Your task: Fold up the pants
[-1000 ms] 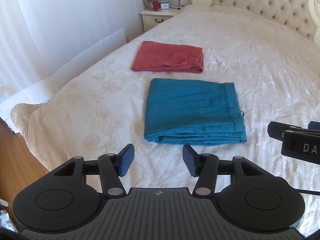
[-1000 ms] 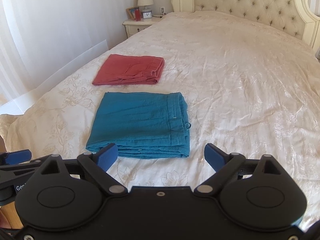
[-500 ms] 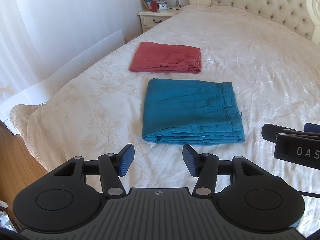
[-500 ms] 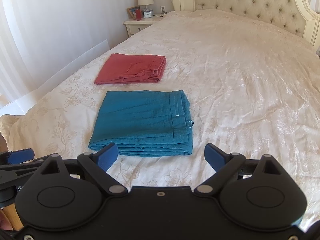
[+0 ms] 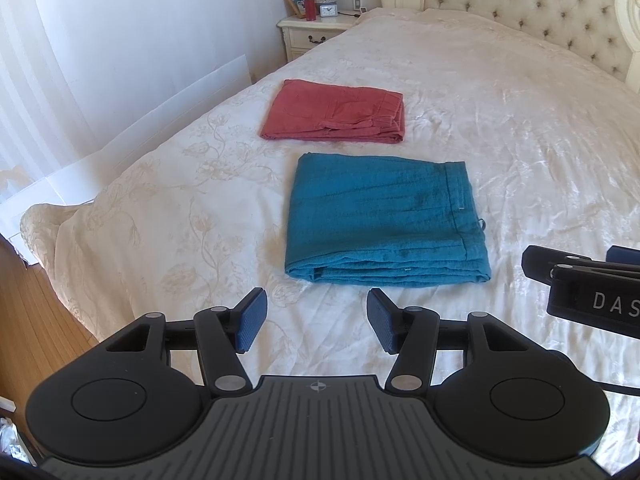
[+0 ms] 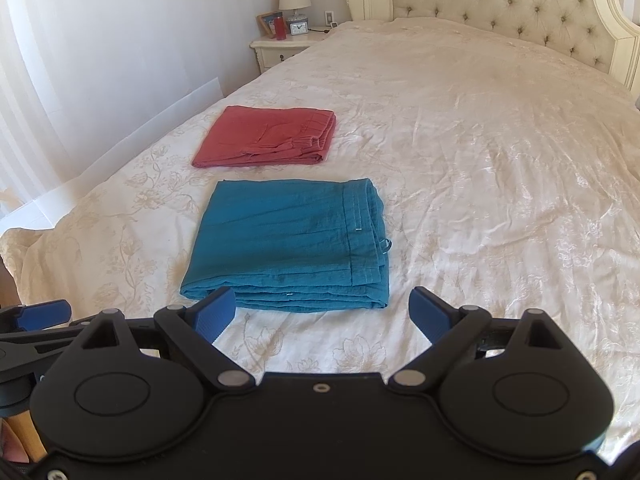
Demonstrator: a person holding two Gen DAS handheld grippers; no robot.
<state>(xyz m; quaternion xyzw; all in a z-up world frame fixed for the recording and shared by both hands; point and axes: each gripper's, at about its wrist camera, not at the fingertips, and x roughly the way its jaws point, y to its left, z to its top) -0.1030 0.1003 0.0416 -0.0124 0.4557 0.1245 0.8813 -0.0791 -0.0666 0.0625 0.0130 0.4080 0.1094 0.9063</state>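
Teal pants (image 5: pixel 384 220) (image 6: pixel 292 244) lie folded into a neat rectangle on the cream bedspread (image 5: pixel 520 128) (image 6: pixel 500 160), near the foot of the bed. Beyond them rests a second folded pair, red (image 5: pixel 336 110) (image 6: pixel 268 136). My left gripper (image 5: pixel 316 320) hovers just short of the teal pants' near edge, open, nothing between its blue pads. My right gripper (image 6: pixel 322 312) hangs over the same near edge, open wide and empty. Its left pad overlaps the pants' front left corner in the picture. Each gripper shows at the edge of the other's view.
A tufted headboard (image 5: pixel 540 12) stands at the far end. A white nightstand (image 5: pixel 312 36) with a lamp, clock, red cup and photo frame sits by the left wall. White boards (image 5: pixel 132 120) lean along that wall. Wooden floor (image 5: pixel 36 304) lies left of the bed's foot.
Both views have drifted slightly, so the folded pants sit a little lower in the right wrist view. The pants have not moved and both grippers stay open.
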